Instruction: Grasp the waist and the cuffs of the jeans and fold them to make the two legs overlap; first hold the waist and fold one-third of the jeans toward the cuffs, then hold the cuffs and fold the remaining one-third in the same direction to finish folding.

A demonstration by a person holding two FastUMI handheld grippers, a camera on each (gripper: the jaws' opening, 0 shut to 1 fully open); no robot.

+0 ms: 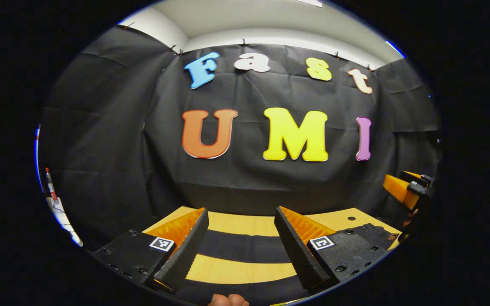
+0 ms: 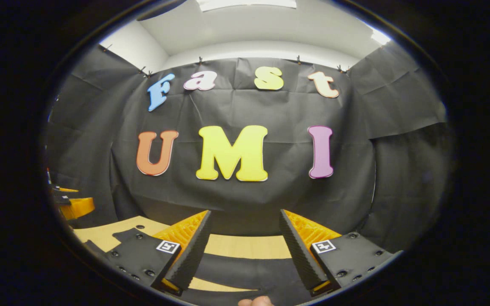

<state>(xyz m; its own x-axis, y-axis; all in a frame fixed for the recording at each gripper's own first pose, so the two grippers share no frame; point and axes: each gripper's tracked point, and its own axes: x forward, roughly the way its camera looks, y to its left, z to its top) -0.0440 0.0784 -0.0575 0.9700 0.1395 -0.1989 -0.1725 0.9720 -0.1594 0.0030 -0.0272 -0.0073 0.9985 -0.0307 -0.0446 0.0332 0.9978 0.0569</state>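
Observation:
The jeans are dark fabric lying flat on the light wooden table. In the left gripper view they show as a dark band between my fingers, with another band nearer below. My left gripper hovers above them, open with nothing between its fingers. In the right gripper view the jeans spread under my right gripper, which is also open and holds nothing. The right gripper also appears at the far right of the left gripper view. The left gripper sits at the far left of the right gripper view.
The wooden table ends close ahead at the black cloth wall. A small dark spot marks the table's right part. A white object with a red-tipped pen stands at the far left. A fingertip shows at the bottom edge.

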